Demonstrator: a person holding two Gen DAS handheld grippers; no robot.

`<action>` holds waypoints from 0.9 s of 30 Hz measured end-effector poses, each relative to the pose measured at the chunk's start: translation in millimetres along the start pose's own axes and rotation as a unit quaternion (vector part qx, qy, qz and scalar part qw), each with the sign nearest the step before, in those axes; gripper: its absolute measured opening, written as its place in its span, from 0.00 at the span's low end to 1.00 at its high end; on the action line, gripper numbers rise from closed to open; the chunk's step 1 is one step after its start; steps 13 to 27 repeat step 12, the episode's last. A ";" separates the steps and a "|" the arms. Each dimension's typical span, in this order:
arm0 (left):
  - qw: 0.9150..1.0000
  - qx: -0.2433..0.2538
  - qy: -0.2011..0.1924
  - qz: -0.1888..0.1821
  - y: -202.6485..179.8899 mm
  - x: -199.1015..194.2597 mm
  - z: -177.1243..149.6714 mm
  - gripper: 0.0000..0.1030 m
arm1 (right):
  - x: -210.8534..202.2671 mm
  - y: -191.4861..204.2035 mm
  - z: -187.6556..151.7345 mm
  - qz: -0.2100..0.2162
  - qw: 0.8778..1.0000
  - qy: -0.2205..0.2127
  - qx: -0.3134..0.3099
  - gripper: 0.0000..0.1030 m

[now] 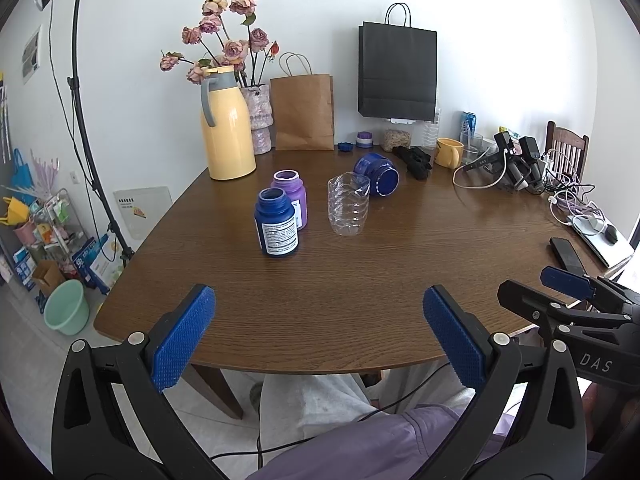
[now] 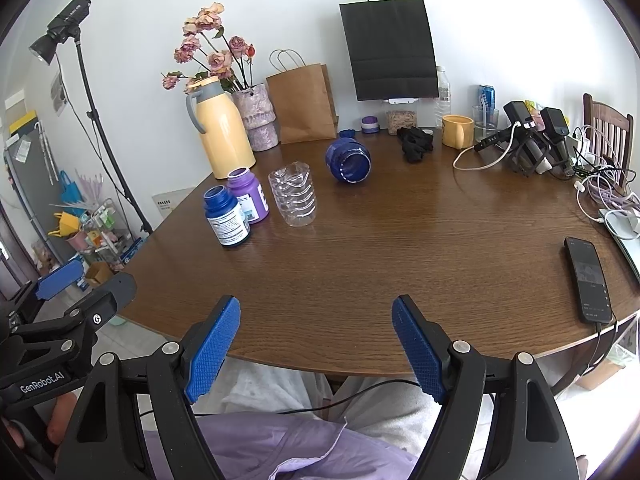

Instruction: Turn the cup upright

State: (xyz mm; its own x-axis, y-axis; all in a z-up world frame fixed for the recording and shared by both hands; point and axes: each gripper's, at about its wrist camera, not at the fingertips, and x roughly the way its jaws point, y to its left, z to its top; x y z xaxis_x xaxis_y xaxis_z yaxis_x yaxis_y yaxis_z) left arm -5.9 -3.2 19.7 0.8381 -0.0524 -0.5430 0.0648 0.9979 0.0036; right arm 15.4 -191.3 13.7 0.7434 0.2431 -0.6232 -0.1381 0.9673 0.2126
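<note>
The blue cup (image 2: 349, 160) lies on its side toward the far middle of the desk (image 2: 400, 248), its open mouth turned toward the cameras and its base toward the wall; in the left wrist view the same blue cup (image 1: 378, 173) sits just behind a clear ribbed plastic cup (image 1: 348, 210) that stands upright. Its glossy surface suggests hard plastic or glazed ware: probably light and stiff, but smooth enough to slide in the pads and, being round, free to roll. A hold across the body near the mouth rim, with one pad on each side, looks safest, leaving room to pivot the base down. The clear cup, close on its near-left side, could be knocked, so a reach from the right looks better. Two open pill bottles, a blue bottle (image 2: 227, 216) and a purple bottle (image 2: 248, 196), stand further left. The right gripper (image 2: 316, 344) and left gripper (image 1: 318, 336) hang at the near desk edge, well apart from the cup, jaws spread wide and holding nothing.
</note>
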 end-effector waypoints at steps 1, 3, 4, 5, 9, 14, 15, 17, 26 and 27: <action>1.000 0.000 0.000 0.000 0.8 0.3 0.0 1.00 | -0.1 -0.5 0.1 0.000 1.000 0.000 -0.001 0.79; 1.000 0.001 0.001 -0.001 1.9 0.9 0.1 1.00 | 0.1 -0.5 0.0 0.000 1.000 0.001 -0.001 0.79; 1.000 0.001 0.001 -0.001 2.1 1.0 0.0 1.00 | -0.1 -0.3 0.0 0.000 1.000 0.000 -0.001 0.79; 1.000 0.001 0.001 -0.001 2.4 1.0 0.1 1.00 | -0.1 -0.7 0.1 0.000 1.000 0.000 -0.001 0.79; 1.000 0.001 0.005 -0.002 2.2 2.5 -0.6 1.00 | 0.2 -0.2 -0.1 0.001 1.000 0.001 0.000 0.79; 1.000 0.000 0.000 -0.003 2.2 1.1 -2.1 1.00 | 1.2 0.9 0.2 0.001 1.000 0.002 -0.001 0.79; 1.000 0.000 0.000 -0.003 2.2 1.1 -2.1 1.00 | 1.2 0.9 0.2 0.001 1.000 0.002 -0.001 0.79; 1.000 0.000 0.000 -0.003 2.2 1.1 -2.1 1.00 | 1.2 0.9 0.2 0.001 1.000 0.002 -0.001 0.79; 1.000 0.000 0.000 -0.003 2.2 1.1 -2.1 1.00 | 1.2 0.9 0.2 0.001 1.000 0.002 -0.001 0.79; 1.000 0.000 0.000 -0.003 2.2 1.1 -2.1 1.00 | 1.2 0.9 0.2 0.001 1.000 0.002 -0.001 0.79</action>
